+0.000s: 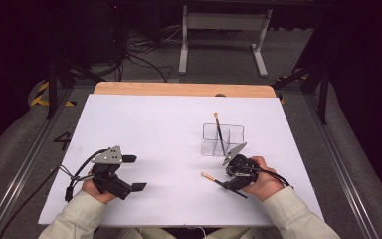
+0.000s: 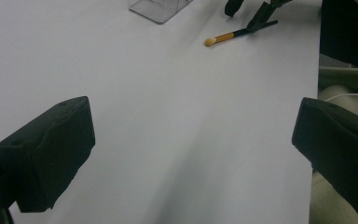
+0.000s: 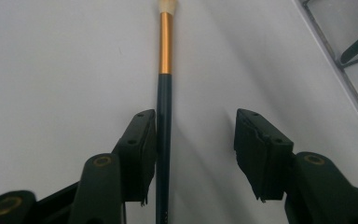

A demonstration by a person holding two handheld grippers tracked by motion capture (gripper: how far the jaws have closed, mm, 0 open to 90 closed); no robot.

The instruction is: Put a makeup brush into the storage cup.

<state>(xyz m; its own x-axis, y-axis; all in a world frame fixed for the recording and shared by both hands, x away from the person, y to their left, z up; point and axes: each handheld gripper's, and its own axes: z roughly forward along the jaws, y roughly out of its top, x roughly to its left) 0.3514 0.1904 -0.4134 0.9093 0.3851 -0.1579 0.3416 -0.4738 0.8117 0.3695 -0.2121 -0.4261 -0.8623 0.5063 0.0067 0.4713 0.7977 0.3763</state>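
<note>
A slim brush point(image 1: 210, 177) with a dark handle, gold ferrule and pale tip lies flat on the white table, near the front right. My right gripper point(image 1: 229, 183) is low over its handle. In the right gripper view the handle point(image 3: 164, 93) runs up between the jaws, against the left one, while the right one stands well clear of it. My right gripper point(image 3: 196, 135) is open. The same brush point(image 2: 228, 36) lies far off in the left gripper view. My left gripper point(image 1: 135, 173) rests at the front left, wide open with nothing between its jaws point(image 2: 193, 140).
A clear plastic organiser point(image 1: 222, 139) with compartments stands just behind the right hand, with a second brush point(image 1: 219, 132) leaning in it. The white table sheet point(image 1: 154, 129) ends close to both forearms. A wooden edge point(image 1: 179, 88) runs along the back.
</note>
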